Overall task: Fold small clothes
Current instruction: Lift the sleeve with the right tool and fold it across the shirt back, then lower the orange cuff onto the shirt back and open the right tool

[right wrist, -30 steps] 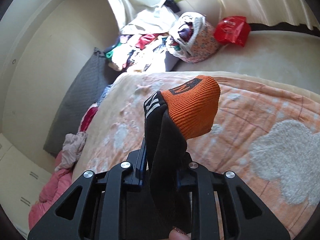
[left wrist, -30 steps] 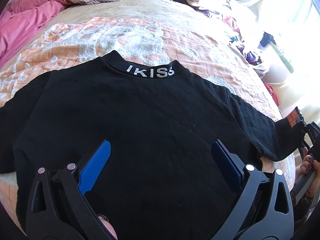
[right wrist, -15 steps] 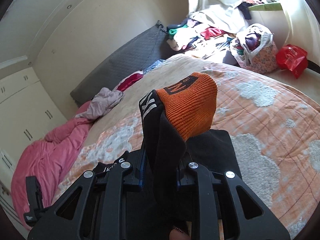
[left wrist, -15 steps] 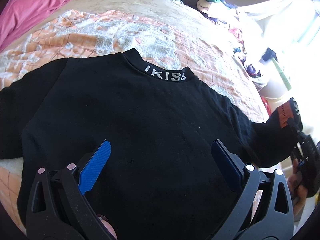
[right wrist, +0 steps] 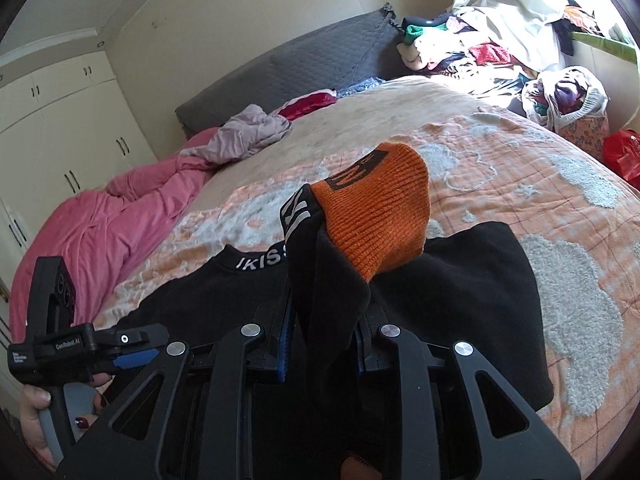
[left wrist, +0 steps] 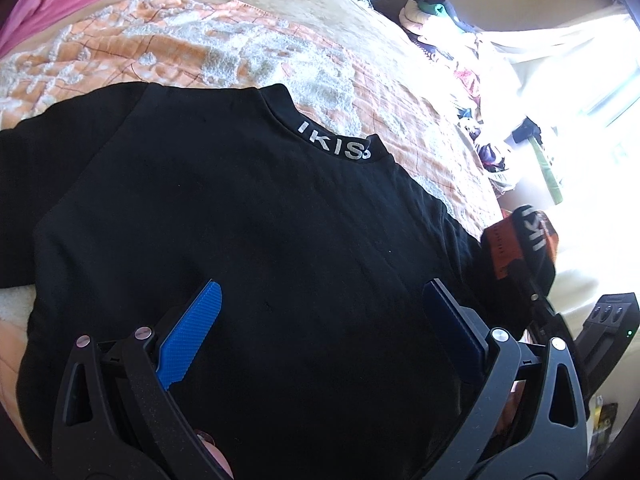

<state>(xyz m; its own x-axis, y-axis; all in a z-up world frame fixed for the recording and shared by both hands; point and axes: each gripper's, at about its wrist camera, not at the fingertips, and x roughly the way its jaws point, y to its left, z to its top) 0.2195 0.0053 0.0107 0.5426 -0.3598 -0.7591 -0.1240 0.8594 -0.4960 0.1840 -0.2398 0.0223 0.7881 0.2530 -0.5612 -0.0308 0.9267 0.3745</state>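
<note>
bed: a wide bed [right wrist: 360, 120] fills both views, its beige cover running up to a grey quilted headboard [right wrist: 304, 68] at 12 o'clock in the right wrist view.
blanket: an orange blanket with white fluffy clouds [left wrist: 168, 56] lies over the bed, under the garment.
pink duvet: bunched along the bed's edge at 9 o'clock in the right wrist view [right wrist: 92, 224], with a crumpled mauve garment [right wrist: 252, 128] at its head end.
clothes pile: mixed laundry heaped at 1 o'clock beyond the bed [right wrist: 472, 48]; a full patterned bag [right wrist: 568, 100] and a red bag [right wrist: 622, 156] stand at 2 to 3 o'clock.
sweatshirt: the black sweatshirt [left wrist: 248, 248] lies flat on the blanket, back side up. Its long axis runs from the hem under the left tool up to the collar [left wrist: 336, 144], which points to 1 o'clock toward the headboard in the left wrist view. One sleeve stretches out to 9 o'clock; the other is lifted off the bed at 3 o'clock.
cuff: the orange ribbed cuff [right wrist: 380, 208] of the raised sleeve stands above the right tool and points to 12 o'clock.
right tool: [right wrist: 322, 344] clamped tight on the black sleeve just below the cuff.
left tool: [left wrist: 320, 320] spread wide and holding nothing, its blue pads [left wrist: 192, 332] hovering over the lower back of the sweatshirt.
</note>
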